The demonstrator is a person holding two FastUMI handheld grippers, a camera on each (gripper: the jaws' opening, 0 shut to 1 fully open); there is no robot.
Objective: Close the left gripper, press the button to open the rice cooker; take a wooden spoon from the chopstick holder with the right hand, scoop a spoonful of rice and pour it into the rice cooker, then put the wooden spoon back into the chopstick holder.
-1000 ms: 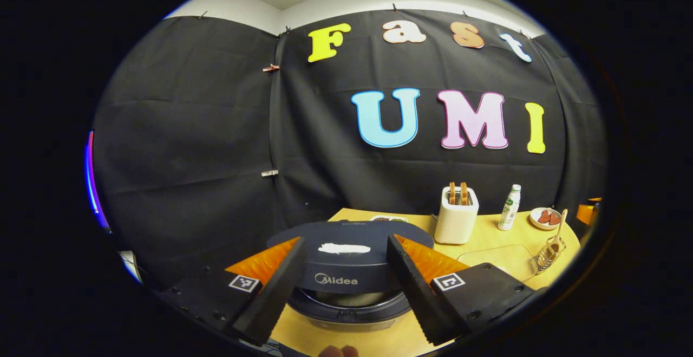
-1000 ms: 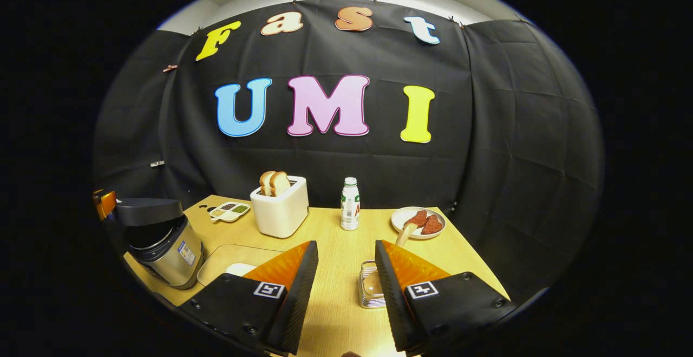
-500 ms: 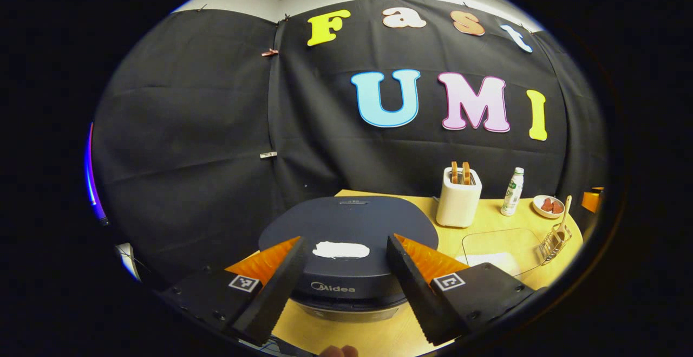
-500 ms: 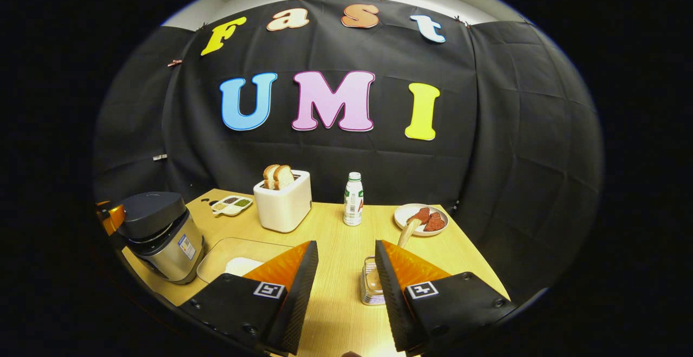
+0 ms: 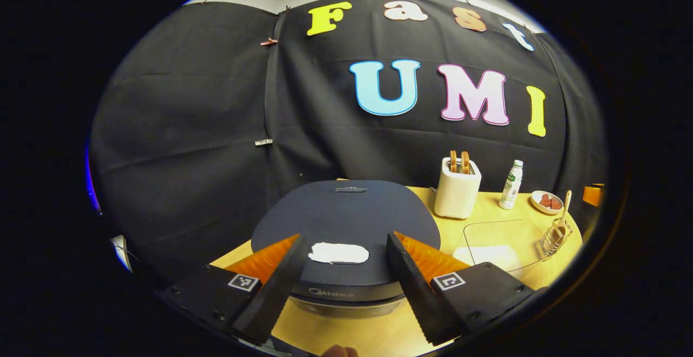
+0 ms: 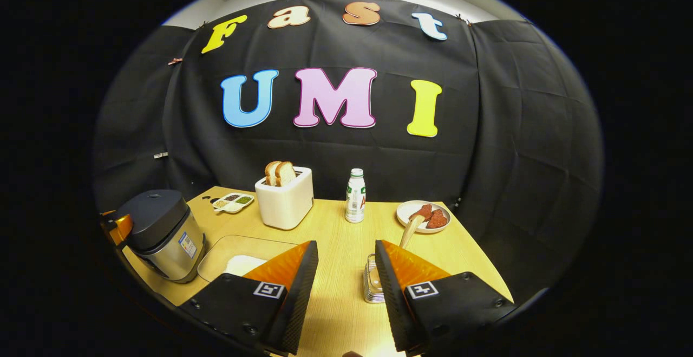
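Observation:
The dark-lidded rice cooker [image 5: 346,221] stands right before my left gripper [image 5: 345,238], lid down. That gripper is open, its fingers on either side of the white button patch [image 5: 338,252], above it. In the right gripper view the rice cooker [image 6: 159,235] sits at the table's left. My right gripper [image 6: 345,243] is open and holds nothing. Just past its right finger stands the wire chopstick holder [image 6: 371,284] with the wooden spoon [image 6: 409,231] leaning out. A clear tray [image 6: 227,248] holds white rice [image 6: 242,264].
A white toaster [image 6: 285,202] with bread, a small bottle [image 6: 355,196] and a plate [image 6: 411,220] of red pieces stand along the back. A small divided dish [image 6: 233,201] lies at the back left. Black cloth walls close the table in.
The cooker's lid was raised, showing the pot's rim; it has come down and now lies flat. The left gripper view has risen over the lid. The right gripper has barely moved.

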